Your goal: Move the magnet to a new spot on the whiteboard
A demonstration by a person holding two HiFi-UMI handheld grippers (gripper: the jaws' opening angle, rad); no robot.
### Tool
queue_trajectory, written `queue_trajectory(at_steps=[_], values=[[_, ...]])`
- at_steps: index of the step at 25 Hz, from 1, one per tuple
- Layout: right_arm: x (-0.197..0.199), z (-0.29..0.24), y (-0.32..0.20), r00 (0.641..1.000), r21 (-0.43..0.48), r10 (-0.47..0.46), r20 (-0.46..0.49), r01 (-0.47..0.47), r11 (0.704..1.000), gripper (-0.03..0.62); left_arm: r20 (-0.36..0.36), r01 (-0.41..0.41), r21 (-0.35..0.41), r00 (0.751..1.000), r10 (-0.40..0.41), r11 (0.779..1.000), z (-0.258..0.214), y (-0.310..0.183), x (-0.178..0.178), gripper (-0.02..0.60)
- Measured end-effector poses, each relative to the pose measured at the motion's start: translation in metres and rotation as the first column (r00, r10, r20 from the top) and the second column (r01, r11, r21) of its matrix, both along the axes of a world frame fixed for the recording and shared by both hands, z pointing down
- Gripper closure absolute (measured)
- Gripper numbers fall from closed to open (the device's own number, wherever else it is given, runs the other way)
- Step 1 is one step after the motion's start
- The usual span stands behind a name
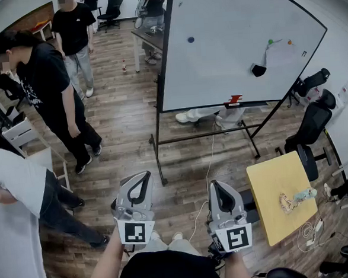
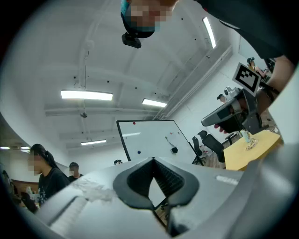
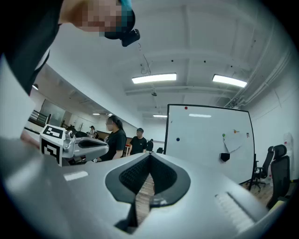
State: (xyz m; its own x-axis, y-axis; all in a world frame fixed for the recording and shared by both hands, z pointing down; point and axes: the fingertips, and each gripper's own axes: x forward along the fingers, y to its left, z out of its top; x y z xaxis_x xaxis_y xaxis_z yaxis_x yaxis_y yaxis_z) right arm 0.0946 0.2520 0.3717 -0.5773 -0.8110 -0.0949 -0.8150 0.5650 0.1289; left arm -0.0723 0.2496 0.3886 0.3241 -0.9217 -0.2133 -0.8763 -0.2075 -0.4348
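Note:
The whiteboard stands on a wheeled frame a few steps ahead of me. A blue magnet sits on its left part. A green magnet and an orange magnet pin a sheet of paper at the right, above a black eraser. In the right gripper view a red magnet shows at the board's top edge. My left gripper and right gripper are held side by side near my body, far from the board. Both are shut with nothing in them.
Three people stand at the left, and more are behind the board. A small yellow table with a few items is at the right. Black office chairs stand beyond it. A cable runs across the wooden floor.

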Motion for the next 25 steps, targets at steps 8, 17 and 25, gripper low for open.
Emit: queue_trajectory(at_steps=[8,17,25], values=[[0.001,-0.011,-0.001,0.999,0.006,-0.027,0.019,0.027,1.000,0.594,0.003,0.005,0.021,1.000,-0.005,1.000,-0.014,0.006,0.008,0.581],[-0.003,-0.016,-0.002,1.000,0.011,-0.031,0.005,0.031,0.999,0.594,0.008,-0.008,0.028,1.000,0.008,1.000,-0.018,0.004,0.012,0.581],[-0.019,-0.014,0.000,1.000,0.049,-0.019,-0.002,0.019,0.999,0.592,0.025,-0.028,0.073,0.999,0.027,0.997,-0.021,0.002,-0.001,0.581]])
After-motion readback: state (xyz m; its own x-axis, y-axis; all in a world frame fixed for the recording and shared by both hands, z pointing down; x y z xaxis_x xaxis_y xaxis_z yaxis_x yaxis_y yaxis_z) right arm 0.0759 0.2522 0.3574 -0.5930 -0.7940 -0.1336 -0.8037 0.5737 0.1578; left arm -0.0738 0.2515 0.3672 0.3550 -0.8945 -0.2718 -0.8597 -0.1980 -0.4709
